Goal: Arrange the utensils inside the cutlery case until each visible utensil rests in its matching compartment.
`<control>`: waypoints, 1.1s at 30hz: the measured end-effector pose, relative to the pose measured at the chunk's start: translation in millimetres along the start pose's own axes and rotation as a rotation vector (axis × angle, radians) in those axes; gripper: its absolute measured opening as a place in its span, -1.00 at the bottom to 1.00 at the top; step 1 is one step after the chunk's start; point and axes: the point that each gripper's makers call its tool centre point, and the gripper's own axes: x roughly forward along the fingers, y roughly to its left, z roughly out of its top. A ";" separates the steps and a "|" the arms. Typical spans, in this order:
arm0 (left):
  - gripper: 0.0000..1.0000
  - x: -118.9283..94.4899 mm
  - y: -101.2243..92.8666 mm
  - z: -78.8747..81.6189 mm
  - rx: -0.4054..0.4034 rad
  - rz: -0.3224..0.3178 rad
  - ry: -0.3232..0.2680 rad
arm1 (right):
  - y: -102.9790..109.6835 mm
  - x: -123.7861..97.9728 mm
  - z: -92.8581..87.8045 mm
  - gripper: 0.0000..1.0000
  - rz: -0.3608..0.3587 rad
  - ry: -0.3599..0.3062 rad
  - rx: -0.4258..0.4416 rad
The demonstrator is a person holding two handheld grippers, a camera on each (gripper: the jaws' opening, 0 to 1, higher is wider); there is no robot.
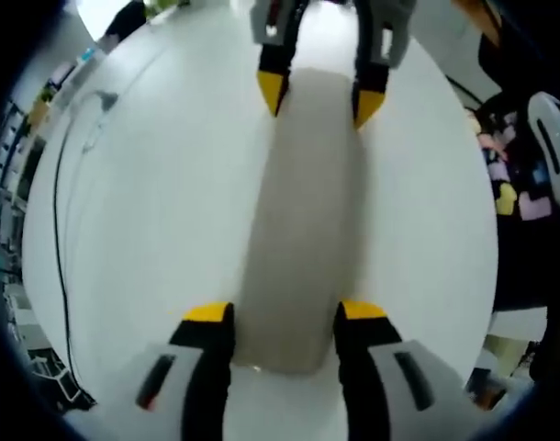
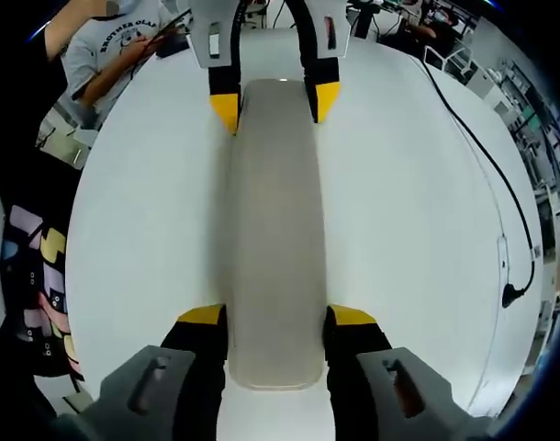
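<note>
Yellow-tipped jaws of the left gripper (image 1: 285,312) rise at the bottom of the left gripper view, set wide on either side of the near end of a long grey cutlery case (image 1: 303,248); whether they press its sides I cannot tell. At the far end, the right gripper (image 1: 321,96) comes in from the top, its jaws straddling the case the same way.

From the right gripper view the picture mirrors: the right gripper (image 2: 278,317) stands wide about the near end of the case (image 2: 273,230), and the left gripper (image 2: 275,103) brackets the far end. The case's top face looks plain and closed (no compartments or utensils can be made out).

Beneath it all lies a round white counter (image 2: 399,211), bare around the case. A black cable (image 2: 487,156) runs along the counter's edge, well off to the right of the right gripper, ending in a plug near the rim. Beyond the far-left edge a person in a grey printed shirt (image 2: 110,46) stands by. Pastel-patched fabric (image 2: 46,266) shows at the left, beside the counter.
</note>
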 end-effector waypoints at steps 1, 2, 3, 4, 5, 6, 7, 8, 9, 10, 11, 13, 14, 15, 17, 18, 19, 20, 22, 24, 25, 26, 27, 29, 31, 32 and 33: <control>-0.07 -1.3 6.3 -1.3 -0.001 -0.002 0.003 | -0.8 0.0 -0.2 -0.16 0.000 0.003 0.000; -0.07 -0.8 5.8 -0.4 -0.002 -0.003 0.009 | -0.8 -0.2 -0.9 -0.16 0.001 0.005 -0.001; -0.07 1.0 -1.1 1.6 0.001 -0.003 0.016 | -1.3 -0.5 -1.4 -0.16 0.000 0.005 0.002; -0.07 0.7 -0.2 1.3 -0.003 -0.003 0.024 | -0.5 -0.9 -2.0 -0.16 0.000 0.002 0.004; -0.07 -0.1 3.0 0.3 -0.009 -0.003 0.031 | -0.4 -1.0 -2.0 -0.16 -0.001 -0.001 0.004; -0.07 -0.6 4.1 -0.1 -0.010 -0.002 0.034 | -0.3 -1.0 -1.5 -0.16 -0.002 -0.005 0.002; -0.07 -1.3 5.9 -1.0 -0.013 0.000 0.032 | -0.6 -0.7 -0.6 -0.16 -0.001 -0.010 0.001; -0.06 -1.4 5.0 -0.9 -0.017 0.002 0.022 | -0.6 -0.4 0.5 -0.16 -0.001 -0.014 0.003; -0.06 -1.3 2.0 -1.1 -0.018 0.004 0.011 | -0.6 0.1 1.7 -0.16 -0.003 -0.015 0.006; -0.07 -1.6 1.1 -1.2 -0.015 0.005 0.002 | -0.8 0.2 2.0 -0.16 -0.004 -0.013 0.005; -0.06 -1.8 1.2 -1.2 -0.019 0.009 -0.008 | -1.5 0.3 2.3 -0.16 -0.004 -0.013 0.004; -0.07 -2.1 2.6 -2.5 -0.020 0.002 -0.028 | -1.2 1.0 4.3 -0.16 -0.003 -0.024 0.002; -0.08 -1.6 1.3 -1.0 0.007 0.000 -0.044 | -13.1 -1.5 15.2 -0.16 -0.012 -0.035 -0.006; -0.08 -1.7 1.4 -2.0 -0.002 -0.002 -0.047 | -14.1 -1.8 16.2 -0.16 -0.014 -0.039 -0.009; -0.09 0.1 -6.2 -4.0 0.008 0.002 -0.055 | -15.4 -3.1 13.8 -0.16 -0.021 -0.040 -0.003; -0.09 0.2 -7.4 -4.8 0.011 0.007 -0.057 | -13.6 -2.8 13.6 -0.16 -0.025 -0.040 0.001; -0.09 -0.3 -5.4 -6.1 0.013 0.000 -0.055 | -12.6 -2.8 14.1 -0.16 -0.026 -0.043 -0.003; -0.09 -0.8 -7.6 -8.7 0.006 -0.020 -0.040 | -9.9 -3.3 14.9 -0.16 -0.019 -0.047 -0.001; -0.09 -2.8 -3.7 -8.1 0.015 -0.007 -0.035 | -13.7 -7.4 16.5 -0.16 -0.043 -0.043 -0.005; -0.09 -8.5 3.5 -4.2 0.021 0.016 -0.033 | -20.7 -16.2 17.2 -0.16 -0.077 -0.042 -0.026; -0.10 -13.0 9.5 -1.1 0.021 0.023 -0.040 | -21.8 -19.0 16.8 -0.16 -0.082 -0.042 -0.029; -0.10 -17.5 13.3 1.8 0.022 0.026 -0.047 | -22.6 -23.2 15.7 -0.16 -0.084 -0.044 -0.030; -0.10 -23.2 17.0 6.0 0.028 0.029 -0.059 | -23.4 -27.4 14.6 -0.16 -0.087 -0.049 -0.032; -0.10 -29.8 22.7 11.6 0.039 0.039 -0.074 | -25.6 -35.0 12.7 -0.16 -0.104 -0.067 -0.031; -0.11 -35.9 30.6 21.8 0.085 0.065 -0.106 | -27.8 -41.8 8.1 -0.16 -0.127 -0.078 -0.035; -0.12 -38.2 30.6 25.1 0.083 0.062 -0.108 | -27.9 -44.7 4.6 -0.16 -0.133 -0.080 -0.037; -0.12 -39.3 31.3 29.3 0.082 0.058 -0.106 | -28.3 -47.2 1.6 -0.16 -0.136 -0.086 -0.041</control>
